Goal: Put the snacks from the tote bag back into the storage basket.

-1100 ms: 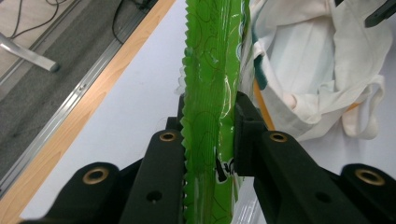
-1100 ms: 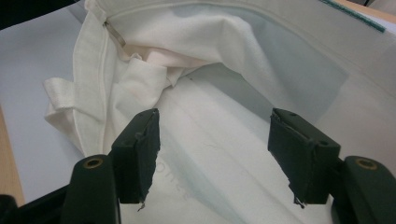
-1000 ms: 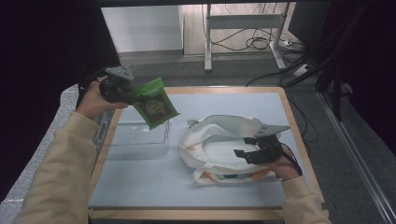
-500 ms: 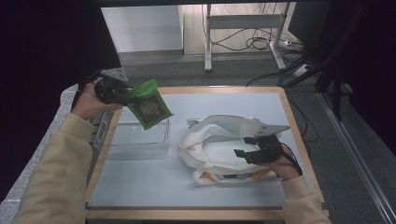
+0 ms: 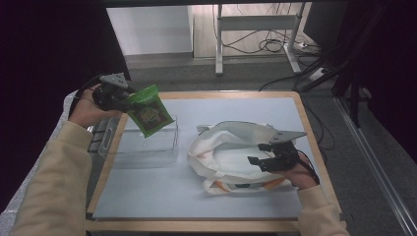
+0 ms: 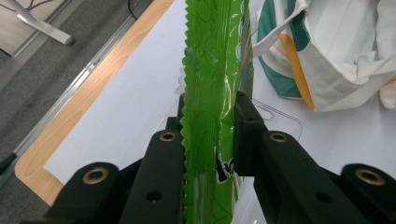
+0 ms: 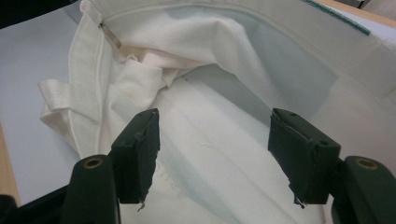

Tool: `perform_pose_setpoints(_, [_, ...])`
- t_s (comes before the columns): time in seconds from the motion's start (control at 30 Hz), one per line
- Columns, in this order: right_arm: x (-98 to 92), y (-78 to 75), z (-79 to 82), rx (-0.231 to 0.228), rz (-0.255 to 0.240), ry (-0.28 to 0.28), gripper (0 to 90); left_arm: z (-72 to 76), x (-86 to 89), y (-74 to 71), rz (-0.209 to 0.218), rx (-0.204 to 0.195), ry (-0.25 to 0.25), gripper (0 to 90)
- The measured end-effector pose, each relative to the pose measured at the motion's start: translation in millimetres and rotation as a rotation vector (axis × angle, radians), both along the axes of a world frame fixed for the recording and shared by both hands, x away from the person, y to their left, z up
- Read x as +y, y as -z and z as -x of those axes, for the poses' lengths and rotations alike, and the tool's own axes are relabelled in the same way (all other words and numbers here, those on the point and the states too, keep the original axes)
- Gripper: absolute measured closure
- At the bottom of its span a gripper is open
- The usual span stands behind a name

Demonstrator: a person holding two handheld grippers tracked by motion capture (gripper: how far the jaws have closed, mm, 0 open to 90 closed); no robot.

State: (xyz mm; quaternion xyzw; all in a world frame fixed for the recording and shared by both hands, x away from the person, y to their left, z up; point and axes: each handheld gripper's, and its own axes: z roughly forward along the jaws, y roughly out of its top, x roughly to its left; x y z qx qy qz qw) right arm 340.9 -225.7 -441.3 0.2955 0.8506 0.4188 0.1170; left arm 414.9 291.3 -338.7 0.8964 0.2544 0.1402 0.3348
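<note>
Tote bag (image 5: 231, 155): mouth open; I see bare lining.
Clear bin (image 5: 145, 145): contents indiscernible.
Left gripper (image 6: 208, 123): I clamp green packet (image 6: 215, 70).
Right gripper (image 7: 212, 140): jaws apart.

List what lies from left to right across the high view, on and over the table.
left gripper → green snack packet held in it, above the clear plastic box → white tote bag → right gripper, jaws open, at the bag's mouth.
</note>
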Motion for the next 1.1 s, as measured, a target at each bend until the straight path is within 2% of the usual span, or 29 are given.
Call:
perform_pose_setpoints(0.27, [0.0,0.6,-0.3,0.003,0.005,0.0,33.6,-4.3,6.9,9.5,0.0,0.02,-0.011,77.1])
perform_pose_setpoints(0.43, [0.7,1.8,-0.7,0.006,0.009,-0.002,33.5,-10.1,6.3,17.1,-0.012,0.03,-0.001,77.1])
perform_pose_setpoints(0.57, [0.8,2.5,-0.9,0.008,0.012,-0.002,33.5,-15.6,6.2,25.3,-0.014,0.052,-0.001,77.1])
perform_pose_setpoints(0.87, [0.8,4.1,-1.7,0.013,0.016,-0.001,33.4,-27.4,2.0,49.9,-0.063,0.099,0.011,77.0])
perform_pose_setpoints(1.1, [0.6,5.0,-2.2,0.015,0.018,-0.001,33.4,-36.7,-7.2,64.1,-0.102,0.125,0.041,76.9])
